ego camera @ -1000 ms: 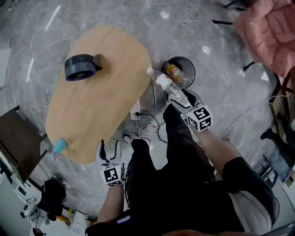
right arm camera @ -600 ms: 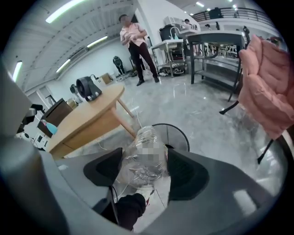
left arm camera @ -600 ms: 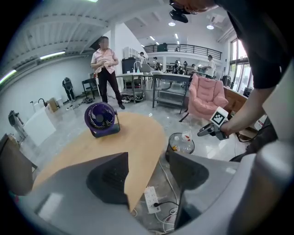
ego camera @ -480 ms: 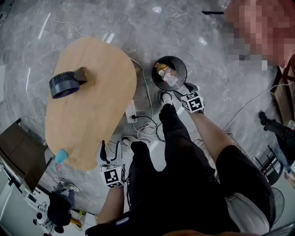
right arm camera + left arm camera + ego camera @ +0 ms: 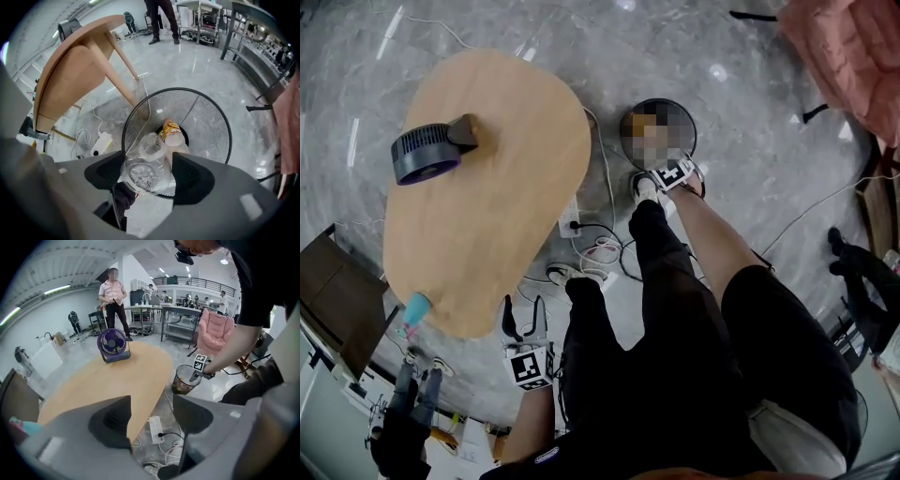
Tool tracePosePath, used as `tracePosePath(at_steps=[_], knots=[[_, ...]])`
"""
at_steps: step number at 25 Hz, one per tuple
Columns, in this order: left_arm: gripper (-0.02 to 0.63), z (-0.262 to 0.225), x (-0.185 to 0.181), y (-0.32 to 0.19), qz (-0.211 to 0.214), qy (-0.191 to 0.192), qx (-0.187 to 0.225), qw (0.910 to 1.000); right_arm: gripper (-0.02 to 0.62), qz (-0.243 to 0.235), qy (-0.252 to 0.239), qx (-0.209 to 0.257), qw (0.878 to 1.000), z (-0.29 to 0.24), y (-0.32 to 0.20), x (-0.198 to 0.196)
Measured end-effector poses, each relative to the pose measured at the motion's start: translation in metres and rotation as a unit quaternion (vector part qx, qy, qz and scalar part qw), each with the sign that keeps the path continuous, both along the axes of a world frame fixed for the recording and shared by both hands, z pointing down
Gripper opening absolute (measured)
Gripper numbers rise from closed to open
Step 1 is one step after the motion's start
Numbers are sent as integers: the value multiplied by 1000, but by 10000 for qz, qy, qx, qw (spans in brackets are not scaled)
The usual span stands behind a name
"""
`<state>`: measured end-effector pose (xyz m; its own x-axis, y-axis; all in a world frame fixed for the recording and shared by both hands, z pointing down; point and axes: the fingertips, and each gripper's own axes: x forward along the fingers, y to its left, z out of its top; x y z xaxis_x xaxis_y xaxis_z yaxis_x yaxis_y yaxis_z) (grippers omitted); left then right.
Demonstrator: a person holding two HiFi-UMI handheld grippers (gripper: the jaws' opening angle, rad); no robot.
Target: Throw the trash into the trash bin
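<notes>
A clear plastic bottle [image 5: 147, 171] sits bottom-first between the jaws of my right gripper [image 5: 147, 177], which is shut on it. Its neck points down into the black mesh trash bin [image 5: 206, 117], just over the near rim. A yellow-labelled bottle [image 5: 171, 133] lies at the bin's bottom. In the head view the right gripper [image 5: 666, 167] is at the near edge of the bin [image 5: 686, 117], whose inside is mosaicked. My left gripper [image 5: 523, 319] hangs open and empty beside the table's near edge; between its jaws [image 5: 152, 420] only floor and table show.
The tan oval table [image 5: 487, 216] carries a dark fan [image 5: 422, 155] and a teal object [image 5: 417, 307] at its near edge. A white power strip [image 5: 572, 223] and cables [image 5: 600, 251] lie on the floor by my feet. A pink chair [image 5: 853, 52] stands far right.
My right gripper has carried the bottle from beside the table down to the bin's mouth, tilting it neck-down. The left gripper has stayed in place.
</notes>
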<state>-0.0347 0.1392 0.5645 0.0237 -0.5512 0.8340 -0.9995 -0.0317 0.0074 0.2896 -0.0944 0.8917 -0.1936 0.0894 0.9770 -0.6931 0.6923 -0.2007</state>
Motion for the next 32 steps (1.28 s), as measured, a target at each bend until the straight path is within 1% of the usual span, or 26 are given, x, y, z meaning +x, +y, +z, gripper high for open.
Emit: tracePosePath(at_steps=[1, 3, 6, 9, 11, 13, 16, 18, 21, 25, 27, 29, 32], knots=[[288, 2, -1, 4, -24, 9, -6, 10000, 358, -54, 66, 4, 10000, 3, -1, 0], [288, 5, -2, 9, -57, 45, -14, 10000, 401, -176, 103, 115, 9997, 3, -6, -4], [288, 5, -3, 16, -29, 102, 2, 9999, 412, -234, -65, 559, 9981, -13, -13, -9], [288, -1, -6, 14, 1, 144, 90, 9999, 411, 46, -429, 954, 9945, -41, -10, -9], [288, -8, -9, 11, 62, 139, 196, 9997, 410, 276, -641, 1176, 9906, -68, -4, -6], [288, -13, -14, 14, 150, 92, 216, 9996, 408, 484, -821, 1378, 9859, -96, 4, -2], [288, -24, -23, 14, 224, 25, 406, 9989, 408, 803, -1123, 1622, 9771, -137, 17, -1], [288, -36, -30, 12, 320, -77, 544, 9980, 407, 942, -1424, 1806, 9686, -173, 24, -8], [288, -64, -38, 4, 462, -226, 777, 9956, 404, 1041, -1883, 2285, 9495, -248, 26, -18], [288, -124, -46, -14, 668, -368, 1319, 9883, 385, 1330, -2434, 2883, 9165, -355, 29, -38], [288, -156, -51, -19, 703, -484, 1606, 9833, 361, 1466, -2798, 3122, 8960, -412, 34, -52], [288, -187, -56, -22, 655, -559, 1879, 9784, 341, 1501, -3213, 3336, 8735, -472, 39, -66], [279, -234, -65, -19, 499, -684, 2280, 9700, 310, 1301, -3852, 3553, 8417, -561, 52, -97]])
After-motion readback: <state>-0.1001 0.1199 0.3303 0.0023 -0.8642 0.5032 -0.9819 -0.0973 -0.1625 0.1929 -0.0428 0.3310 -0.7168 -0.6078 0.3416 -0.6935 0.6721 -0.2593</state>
